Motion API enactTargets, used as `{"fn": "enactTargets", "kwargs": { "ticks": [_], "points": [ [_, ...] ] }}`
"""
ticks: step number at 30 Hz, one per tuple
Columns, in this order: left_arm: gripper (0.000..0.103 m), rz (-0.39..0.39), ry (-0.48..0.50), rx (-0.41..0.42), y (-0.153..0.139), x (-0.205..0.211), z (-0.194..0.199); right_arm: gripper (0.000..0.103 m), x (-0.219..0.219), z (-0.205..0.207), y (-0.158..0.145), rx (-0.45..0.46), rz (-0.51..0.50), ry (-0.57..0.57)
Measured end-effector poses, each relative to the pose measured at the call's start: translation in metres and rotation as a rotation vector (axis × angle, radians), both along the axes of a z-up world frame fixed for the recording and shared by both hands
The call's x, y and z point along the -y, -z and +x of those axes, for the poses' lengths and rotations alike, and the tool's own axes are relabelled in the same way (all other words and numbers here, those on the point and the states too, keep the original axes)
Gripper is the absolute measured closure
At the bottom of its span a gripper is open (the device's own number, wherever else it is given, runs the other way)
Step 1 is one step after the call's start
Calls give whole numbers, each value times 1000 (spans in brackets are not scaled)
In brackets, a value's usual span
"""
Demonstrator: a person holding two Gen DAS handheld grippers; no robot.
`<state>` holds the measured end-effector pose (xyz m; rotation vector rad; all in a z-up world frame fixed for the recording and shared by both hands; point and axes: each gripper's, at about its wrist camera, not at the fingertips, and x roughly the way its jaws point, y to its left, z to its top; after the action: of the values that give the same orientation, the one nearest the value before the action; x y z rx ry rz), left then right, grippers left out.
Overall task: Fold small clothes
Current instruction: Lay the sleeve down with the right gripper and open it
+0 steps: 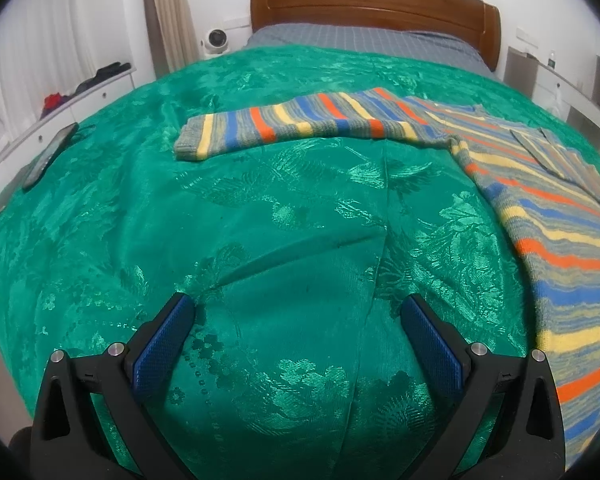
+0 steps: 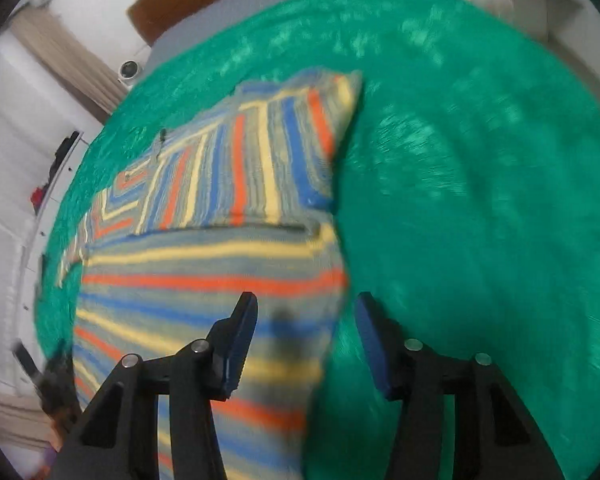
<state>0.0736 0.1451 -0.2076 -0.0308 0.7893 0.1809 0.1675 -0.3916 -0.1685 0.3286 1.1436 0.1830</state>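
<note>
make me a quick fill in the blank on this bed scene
1. The striped sweater lies on a ____ bedspread.
2. One sleeve lies stretched out, and the other is ____ over the body.
3. The headboard is made of ____.

Missing words: green; folded; wood

Your left tool [image 1: 296, 312] hangs spread wide over the green bedspread [image 1: 260, 208].
Nothing sits between its blue pads [image 1: 162, 344]. The striped sweater [image 1: 540, 216] lies flat to the right, one sleeve [image 1: 300, 124] stretched left across the bed toward the wooden headboard [image 1: 372, 4].
</note>
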Motion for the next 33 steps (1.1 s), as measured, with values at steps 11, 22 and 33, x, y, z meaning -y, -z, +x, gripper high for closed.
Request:
{"fn": "enactTargets", "kwargs": {
  "ticks": [11,22,33],
  "points": [
    [0,11,6,5,-1,2,-8,51,-84,-185,30,-29,-96,-364],
    [0,28,-1,-4,-3,6,-16,49,-71,-224,-24,139,-233,-235],
    [1,-151,-13,-59,-67,-73,44,36,-107,-155,21,181,-128,-108]
  ]
}}
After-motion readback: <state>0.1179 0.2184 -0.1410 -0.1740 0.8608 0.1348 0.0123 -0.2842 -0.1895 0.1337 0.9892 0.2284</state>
